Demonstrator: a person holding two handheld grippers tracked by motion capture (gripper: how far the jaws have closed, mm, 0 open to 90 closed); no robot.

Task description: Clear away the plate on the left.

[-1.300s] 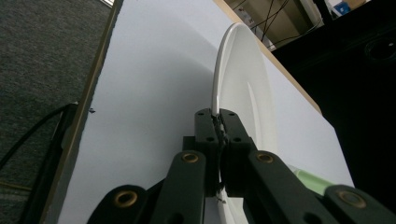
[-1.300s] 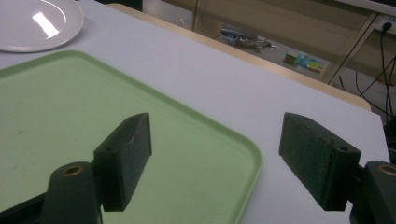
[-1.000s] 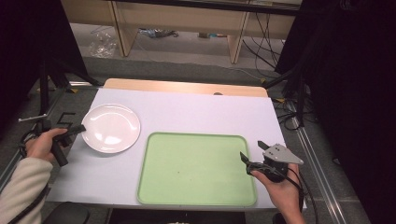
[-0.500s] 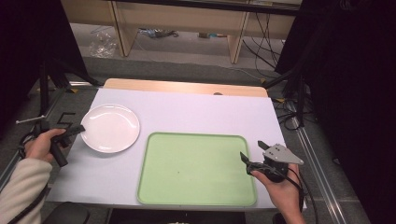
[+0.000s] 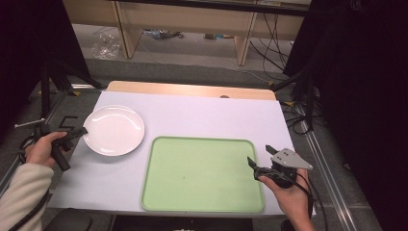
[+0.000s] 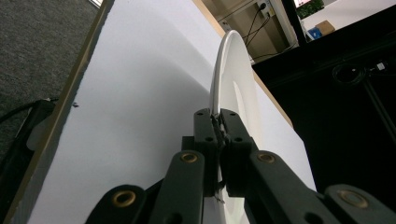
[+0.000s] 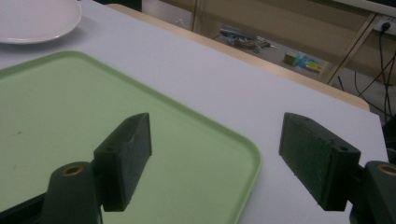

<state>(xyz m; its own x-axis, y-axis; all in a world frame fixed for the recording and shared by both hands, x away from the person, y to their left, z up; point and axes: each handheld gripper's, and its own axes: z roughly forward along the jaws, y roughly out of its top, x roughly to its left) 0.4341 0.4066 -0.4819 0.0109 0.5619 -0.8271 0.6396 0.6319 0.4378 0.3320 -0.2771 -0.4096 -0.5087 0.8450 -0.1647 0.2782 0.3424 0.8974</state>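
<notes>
Nothing is moving since earlier: left gripper (image 5: 77, 134) is staying clamped on the round white plate's (image 5: 114, 130) rim, left of the green tray (image 5: 202, 174) on the white surface (image 5: 202, 118); right gripper (image 5: 260, 159) is hovering, jaws apart.

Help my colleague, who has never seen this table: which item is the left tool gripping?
On the white table, look left of the green tray. The round white plate lies there, its left rim pinched by the left tool; it is the only dish.
</notes>
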